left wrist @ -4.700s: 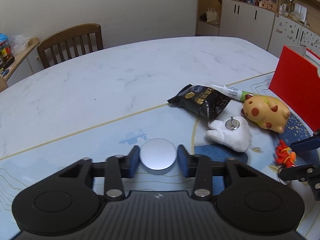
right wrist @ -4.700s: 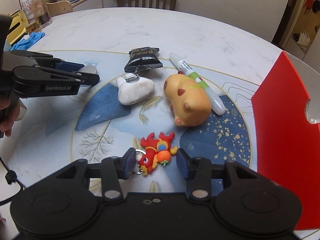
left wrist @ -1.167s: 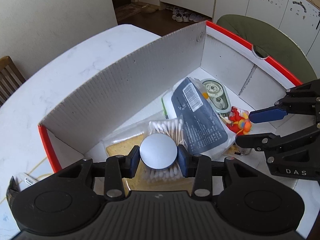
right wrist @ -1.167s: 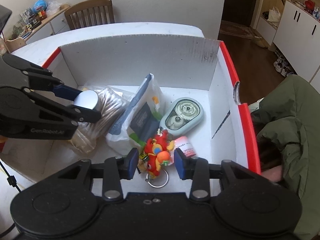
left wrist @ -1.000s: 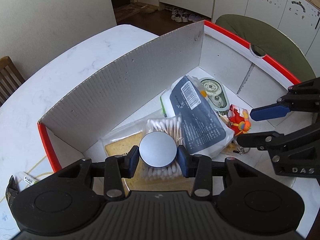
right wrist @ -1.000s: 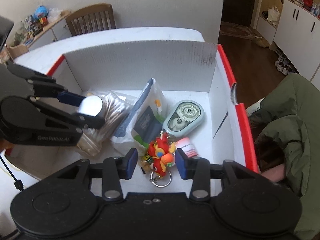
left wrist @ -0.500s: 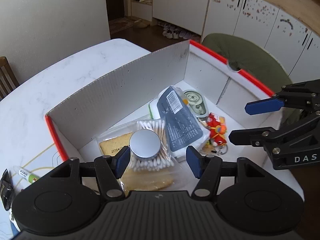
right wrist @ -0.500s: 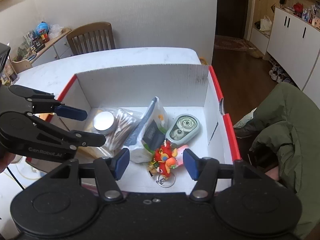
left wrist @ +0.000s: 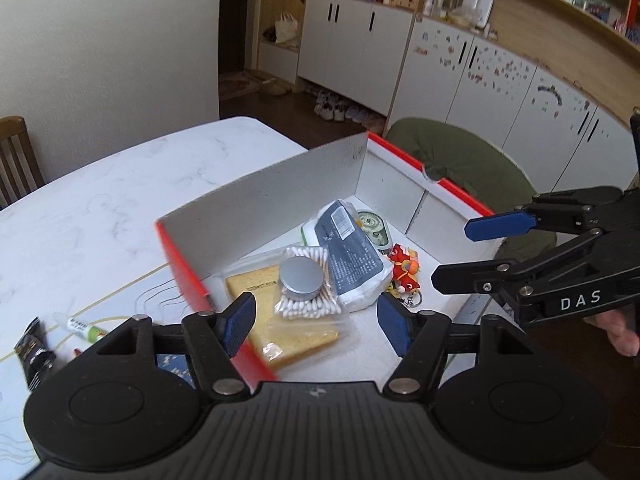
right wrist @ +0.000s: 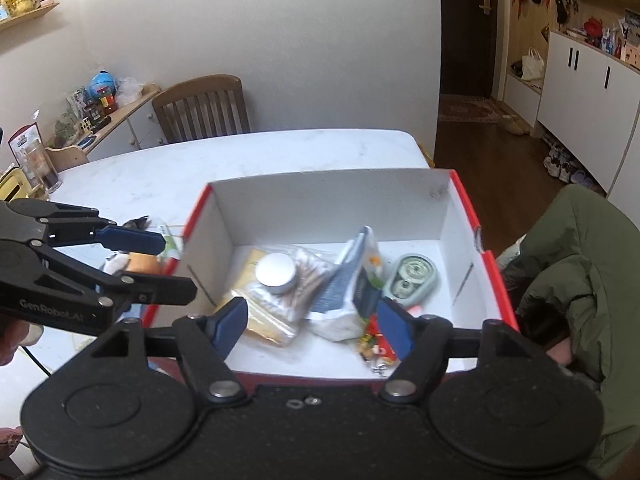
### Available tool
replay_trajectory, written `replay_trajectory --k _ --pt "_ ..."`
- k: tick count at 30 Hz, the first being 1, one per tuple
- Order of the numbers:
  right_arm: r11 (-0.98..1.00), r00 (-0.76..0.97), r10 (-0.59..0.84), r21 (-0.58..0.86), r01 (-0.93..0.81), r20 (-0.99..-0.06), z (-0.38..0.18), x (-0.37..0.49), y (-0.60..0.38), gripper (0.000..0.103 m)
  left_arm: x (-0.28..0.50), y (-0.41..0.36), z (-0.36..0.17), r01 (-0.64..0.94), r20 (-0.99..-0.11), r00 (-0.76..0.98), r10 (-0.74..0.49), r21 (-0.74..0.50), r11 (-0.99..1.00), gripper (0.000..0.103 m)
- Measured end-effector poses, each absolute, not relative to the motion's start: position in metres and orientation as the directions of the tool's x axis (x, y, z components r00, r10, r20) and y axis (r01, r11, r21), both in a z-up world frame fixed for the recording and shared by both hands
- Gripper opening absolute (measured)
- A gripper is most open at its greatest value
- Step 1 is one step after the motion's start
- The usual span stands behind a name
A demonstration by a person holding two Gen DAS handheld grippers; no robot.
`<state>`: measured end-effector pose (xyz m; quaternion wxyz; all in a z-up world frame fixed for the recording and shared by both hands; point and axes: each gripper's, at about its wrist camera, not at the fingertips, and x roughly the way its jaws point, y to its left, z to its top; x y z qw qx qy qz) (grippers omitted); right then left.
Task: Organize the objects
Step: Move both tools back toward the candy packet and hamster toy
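Observation:
A red box with white inside [left wrist: 400,184] [right wrist: 328,204] stands on the table. In it a round silver tin [left wrist: 301,276] [right wrist: 278,273] lies on a bag of cotton swabs [left wrist: 308,300]. A red toy keychain [left wrist: 404,272] [right wrist: 374,340] lies beside a dark-labelled white pack [left wrist: 352,252]. My left gripper [left wrist: 316,322] is open and empty above the box's near side. My right gripper [right wrist: 312,320] is open and empty above the box too; it also shows in the left wrist view [left wrist: 476,252].
A round grey-green case [left wrist: 374,226] [right wrist: 408,280] and a yellow sponge [left wrist: 276,320] lie in the box. Outside it on the table are a white-and-green tube [left wrist: 82,326], a black snack packet [left wrist: 34,356] and a yellow toy [right wrist: 142,266]. A green jacket [right wrist: 580,260] hangs right.
Both grippers opened and let go: the silver tin now rests on the cotton swabs, the red keychain on the box floor. Both grippers have risen and pulled back from the box.

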<state>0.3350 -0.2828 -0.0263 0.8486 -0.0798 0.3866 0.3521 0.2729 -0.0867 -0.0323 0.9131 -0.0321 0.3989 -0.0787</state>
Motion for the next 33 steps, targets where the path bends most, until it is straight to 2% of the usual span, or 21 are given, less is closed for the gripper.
replay_trajectory --k 2,4,14,17,23,25,33 --pt "0.737 0.455 0.541 0.137 -0.662 -0.708 -0.023 0.327 -0.277 0.074 0.263 -0.078 -0.027 0.111 -0.714 0.678 -0.173 -0.134 0.985 0.069" --pt "0.738 0.461 0.542 0.135 -0.661 -0.703 -0.019 0.32 -0.27 0.077 0.253 -0.069 -0.022 0.101 -0.703 0.691 -0.172 -0.141 0.985 0.078" --pt "0.743 0.474 0.55 0.143 -0.654 -0.688 -0.01 0.282 -0.233 0.081 0.212 -0.028 -0.006 0.065 -0.67 0.729 -0.138 -0.132 0.989 0.078" --pt "0.735 0.47 0.559 0.146 -0.662 -0.683 -0.008 0.272 -0.221 0.082 0.202 -0.016 -0.006 0.063 -0.666 0.734 -0.136 -0.132 0.989 0.09" --pt "0.726 0.467 0.56 0.134 -0.674 -0.685 -0.005 0.252 -0.192 0.082 0.187 0.012 -0.008 0.048 -0.661 0.738 -0.134 -0.147 0.988 0.093" --pt "0.722 0.464 0.559 0.129 -0.68 -0.687 -0.005 0.247 -0.182 0.083 0.183 0.023 -0.01 0.035 -0.66 0.739 -0.133 -0.159 0.987 0.1" --pt "0.703 0.445 0.556 0.11 -0.703 -0.702 -0.01 0.23 -0.14 0.083 0.173 0.067 -0.018 -0.034 -0.658 0.75 -0.071 -0.146 0.989 0.101"
